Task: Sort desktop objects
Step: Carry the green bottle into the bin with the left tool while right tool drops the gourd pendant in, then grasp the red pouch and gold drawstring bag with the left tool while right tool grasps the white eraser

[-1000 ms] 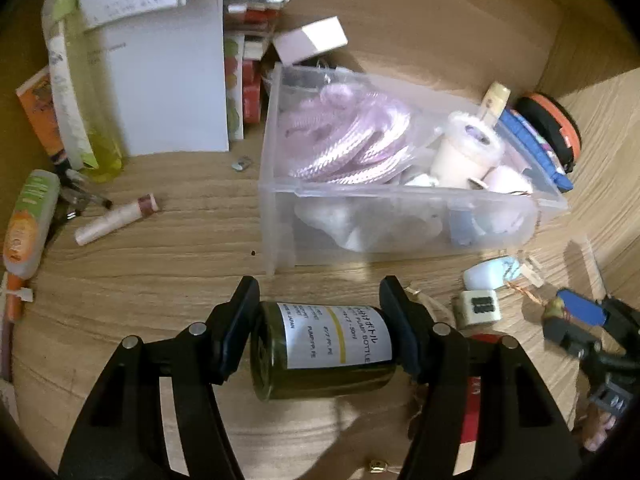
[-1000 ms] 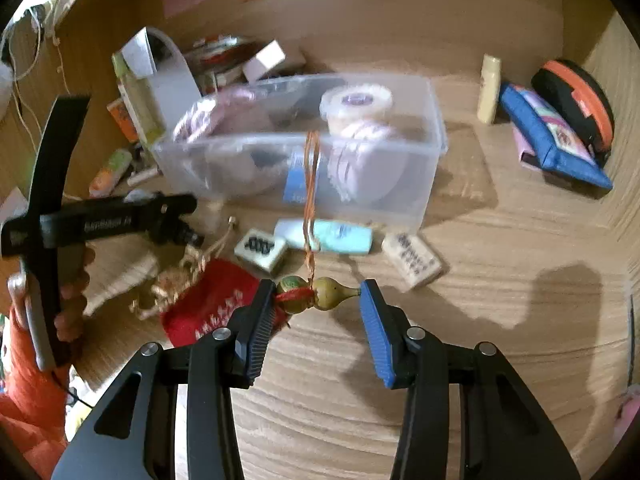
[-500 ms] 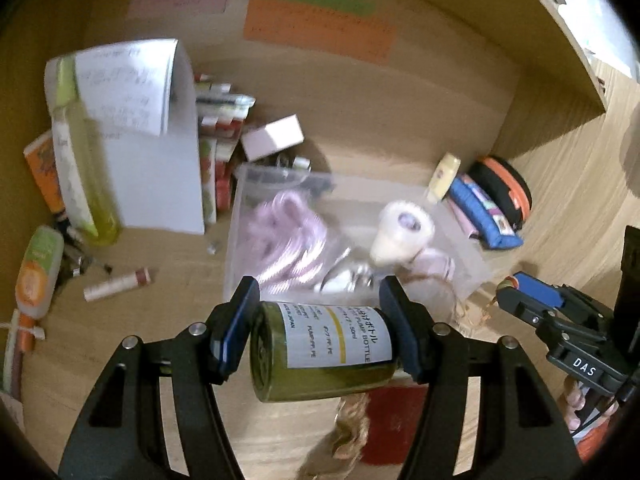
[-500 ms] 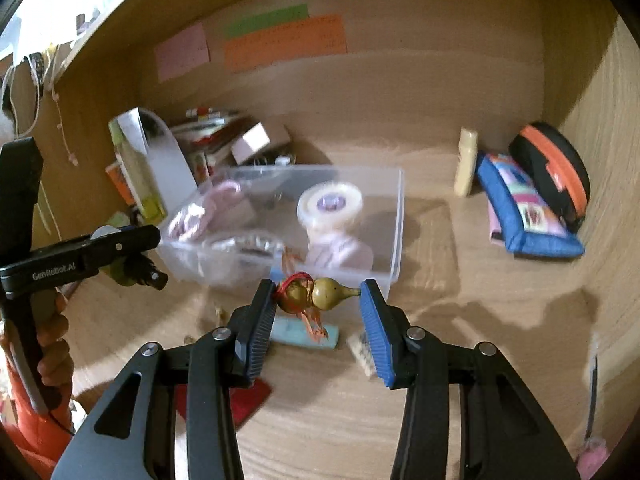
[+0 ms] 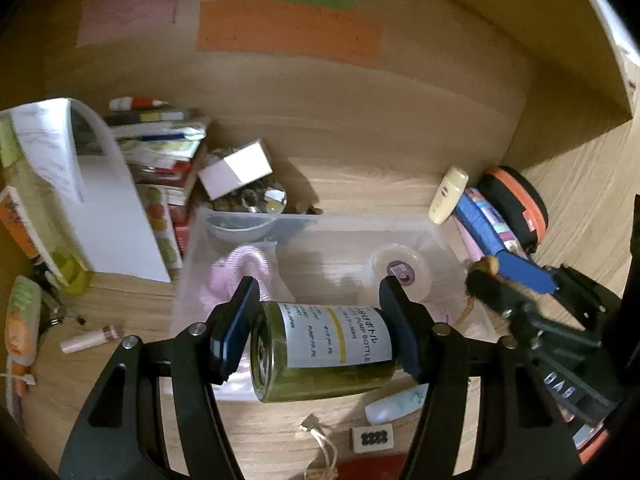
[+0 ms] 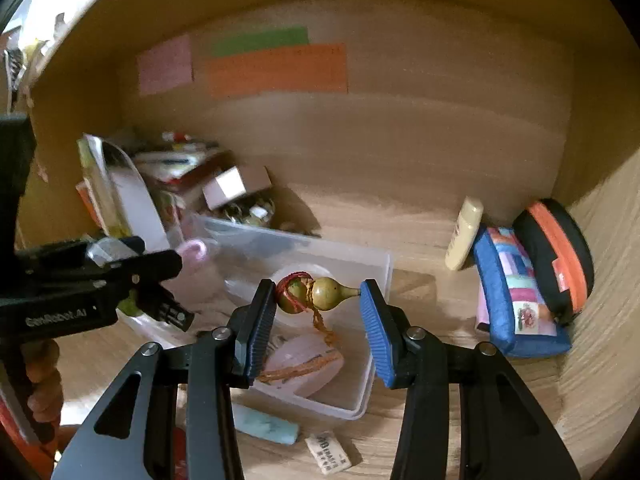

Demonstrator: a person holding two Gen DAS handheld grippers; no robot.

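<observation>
My left claw (image 5: 316, 328) grips the green pump bottle (image 5: 324, 354) sideways, end to end, above the clear bin (image 5: 440, 236) for dropping in. My right claw (image 6: 318, 312) pinches the gourd charm (image 6: 316, 294) lengthwise over the same bin, cord dangling inside.

The green pump bottle (image 5: 324, 350) hides the near part of the clear plastic bin (image 5: 436, 236), and the pink coil (image 5: 244, 268) behind it shows only in part. The stacked boxes (image 5: 160, 140) at back left are blurred; their print cannot be read. A red pouch (image 5: 372, 468) is cut off by the bottom edge. In the right wrist view, the gourd charm (image 6: 316, 294) covers most of the tape roll (image 6: 296, 272).
</observation>
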